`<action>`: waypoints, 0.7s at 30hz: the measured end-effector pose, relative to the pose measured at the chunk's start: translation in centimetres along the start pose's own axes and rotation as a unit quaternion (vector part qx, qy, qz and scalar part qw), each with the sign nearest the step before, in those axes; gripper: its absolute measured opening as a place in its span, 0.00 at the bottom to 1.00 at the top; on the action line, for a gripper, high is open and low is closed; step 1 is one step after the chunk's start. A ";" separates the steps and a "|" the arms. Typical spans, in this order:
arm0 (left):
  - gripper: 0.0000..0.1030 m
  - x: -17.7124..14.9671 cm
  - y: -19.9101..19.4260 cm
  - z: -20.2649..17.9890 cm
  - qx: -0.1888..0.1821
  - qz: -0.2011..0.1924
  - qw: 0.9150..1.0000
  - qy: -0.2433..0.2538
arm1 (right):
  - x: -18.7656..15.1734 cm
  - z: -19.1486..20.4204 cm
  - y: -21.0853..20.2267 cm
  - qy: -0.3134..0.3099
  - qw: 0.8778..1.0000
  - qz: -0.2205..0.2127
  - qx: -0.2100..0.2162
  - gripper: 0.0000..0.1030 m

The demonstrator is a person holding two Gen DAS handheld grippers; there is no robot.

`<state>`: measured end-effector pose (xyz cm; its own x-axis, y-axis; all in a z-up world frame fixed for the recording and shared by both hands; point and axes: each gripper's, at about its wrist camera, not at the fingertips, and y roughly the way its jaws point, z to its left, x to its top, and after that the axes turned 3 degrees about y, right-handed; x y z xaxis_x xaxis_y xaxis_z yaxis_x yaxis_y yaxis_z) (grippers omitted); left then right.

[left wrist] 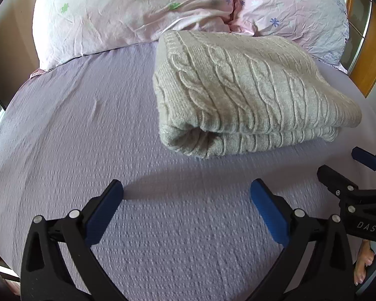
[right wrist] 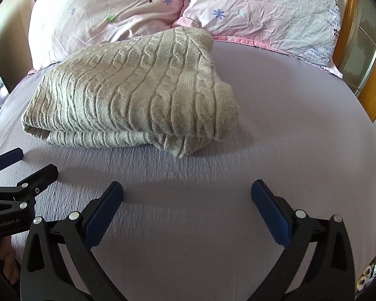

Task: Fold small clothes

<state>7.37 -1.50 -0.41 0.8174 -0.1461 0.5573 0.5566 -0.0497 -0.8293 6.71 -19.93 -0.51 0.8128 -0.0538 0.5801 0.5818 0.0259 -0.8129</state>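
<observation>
Up near the pillows [left wrist: 127, 17], the folded cable-knit sweater [left wrist: 240, 87] is lying on the purple bedsheet [left wrist: 87, 130]. Left gripper [left wrist: 186, 194] and right gripper [right wrist: 187, 194] are hanging wide apart, gripping nothing. Folding is looking finished; only tidying or a new garment comes next.

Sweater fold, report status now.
Left gripper open, empty. Right gripper open, empty. Cable-knit sweater folded on bed sheet, near pillows. Nothing in the way.
</observation>
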 end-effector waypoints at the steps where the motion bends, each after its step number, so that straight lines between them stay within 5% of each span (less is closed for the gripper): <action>1: 0.98 0.0 0.0 0.0 0.000 0.000 1.000 0.000 | 0.0 0.0 0.0 0.000 1.000 0.000 0.000 0.99; 21: 0.98 0.0 -0.1 0.0 0.000 -0.002 1.000 0.000 | 0.0 0.0 0.0 0.001 1.000 -0.001 -0.001 0.99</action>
<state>7.35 -1.45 -0.36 0.8147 -0.1459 0.5612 0.5603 -0.0509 -0.8267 6.68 -19.92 -0.52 0.8121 -0.0560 0.5809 0.5827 0.0246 -0.8123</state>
